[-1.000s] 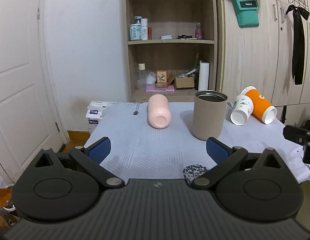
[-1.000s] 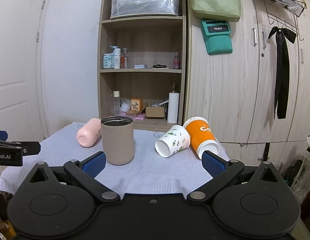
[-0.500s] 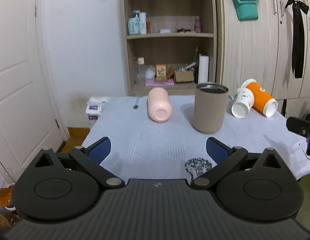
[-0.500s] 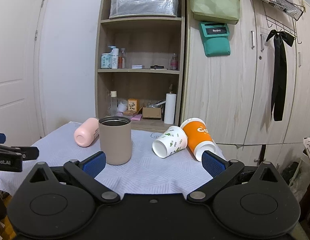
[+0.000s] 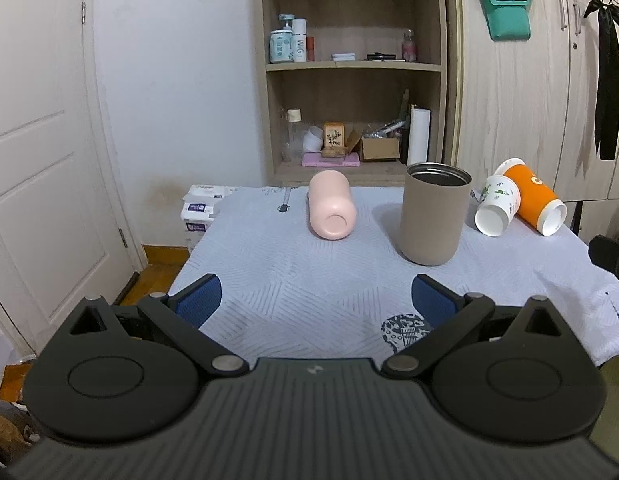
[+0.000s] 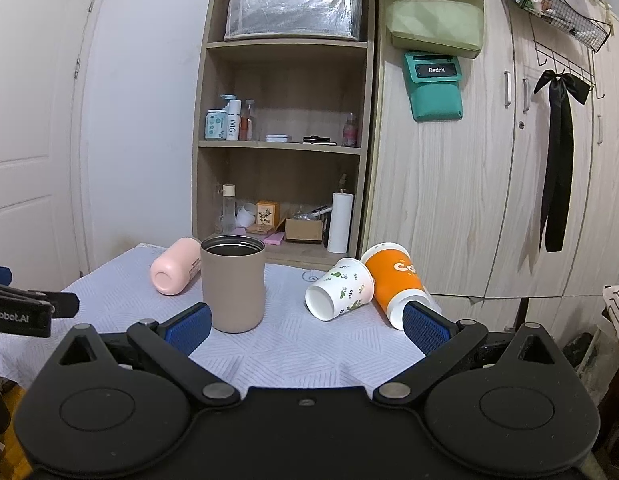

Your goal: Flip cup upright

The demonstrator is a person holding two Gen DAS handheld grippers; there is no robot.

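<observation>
A pink cup (image 5: 332, 209) (image 6: 174, 266) lies on its side on the cloth-covered table (image 5: 293, 272), base toward me. A beige tumbler (image 5: 434, 213) (image 6: 232, 283) stands upright beside it. A white floral paper cup (image 5: 496, 209) (image 6: 340, 289) and an orange paper cup (image 5: 534, 201) (image 6: 396, 280) lie on their sides at the right. My left gripper (image 5: 316, 302) is open and empty, near the table's front edge. My right gripper (image 6: 306, 326) is open and empty, short of the white cup and the tumbler.
A wooden shelf unit (image 6: 285, 152) with bottles and boxes stands behind the table. Wardrobe doors (image 6: 469, 200) are at the right and a white door (image 5: 37, 160) at the left. Tissue packs (image 5: 197, 208) sit by the table's far left corner.
Both grippers have drifted slightly; the left view has tilted up a little and the cups sit lower in it. Nothing on the table has moved. Both grippers stay open.
</observation>
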